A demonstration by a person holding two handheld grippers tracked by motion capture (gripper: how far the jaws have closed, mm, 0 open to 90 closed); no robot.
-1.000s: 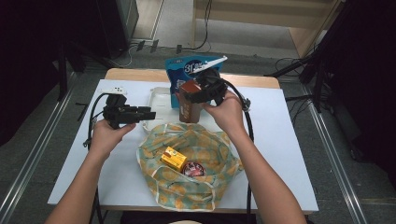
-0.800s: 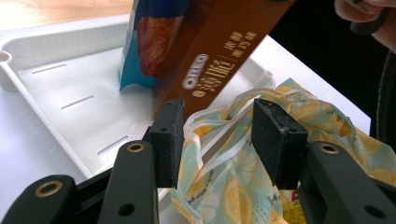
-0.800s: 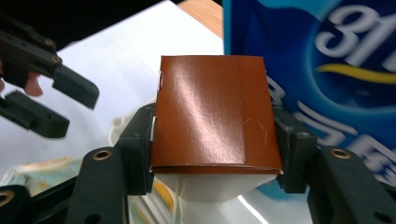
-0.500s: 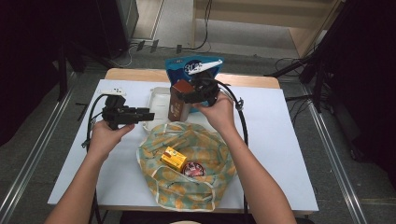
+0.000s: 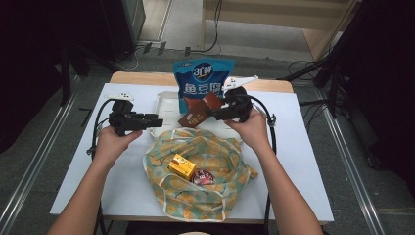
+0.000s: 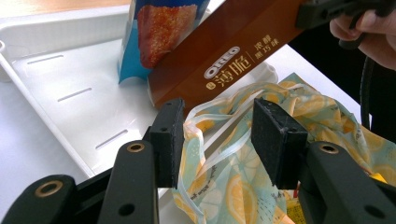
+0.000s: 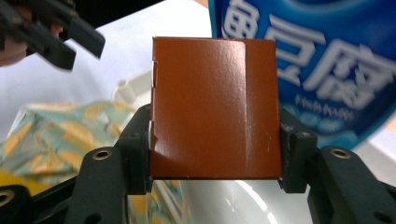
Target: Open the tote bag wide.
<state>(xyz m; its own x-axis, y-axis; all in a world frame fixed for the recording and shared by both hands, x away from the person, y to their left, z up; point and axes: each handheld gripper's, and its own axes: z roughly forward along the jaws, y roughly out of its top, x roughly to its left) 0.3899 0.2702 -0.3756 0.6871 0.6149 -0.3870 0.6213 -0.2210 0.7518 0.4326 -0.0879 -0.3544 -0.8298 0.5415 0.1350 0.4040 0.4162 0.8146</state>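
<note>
High view: at centre, the right gripper (image 5: pixel 214 111) clamps a brown Oreo box (image 5: pixel 196 111), tilted over a white tray (image 5: pixel 165 102) before a blue snack bag (image 5: pixel 203 78); the left gripper (image 5: pixel 155 121), centre left, is parted and empty, beside a lemon-print bag (image 5: pixel 215 152).

Left gripper view: box (image 6: pixel 233 56) at top, its low corner at the tray (image 6: pixel 70 88).

Right gripper view: both pads press the box (image 7: pixel 215 107) at mid-frame.

Grey floor (image 5: pixel 58 127), wooden bench (image 5: pixel 274 14)
</note>
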